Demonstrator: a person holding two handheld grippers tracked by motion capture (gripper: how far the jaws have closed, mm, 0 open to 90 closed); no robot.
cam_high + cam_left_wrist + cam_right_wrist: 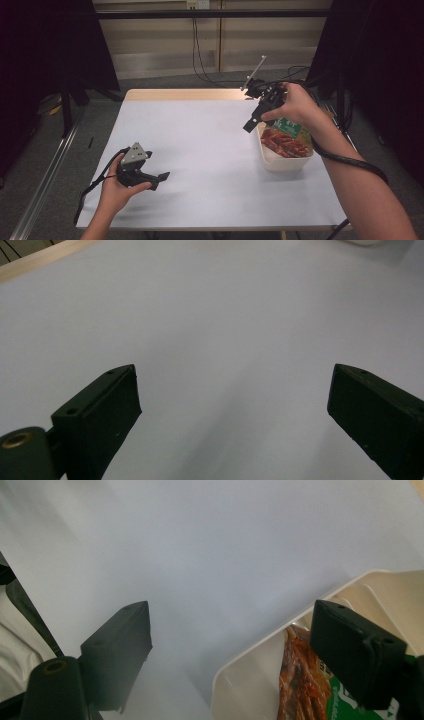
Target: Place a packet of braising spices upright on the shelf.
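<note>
Risk lies with the right gripper [251,123]: hovering wide open and empty over the tub's [280,163] near-left rim, it could clip that thin plastic edge and tip it. Inside lies a glossy, crinkly snack pack [286,139], at the table's [200,150] right. The left gripper [161,179] rests wide open, near left.

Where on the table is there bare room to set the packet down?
Widest free patch: the white table between the left gripper and the tub, plus the far-left area by the wooden edge. Crowded: the right side, where the right gripper hovers over the snack packet.
</note>
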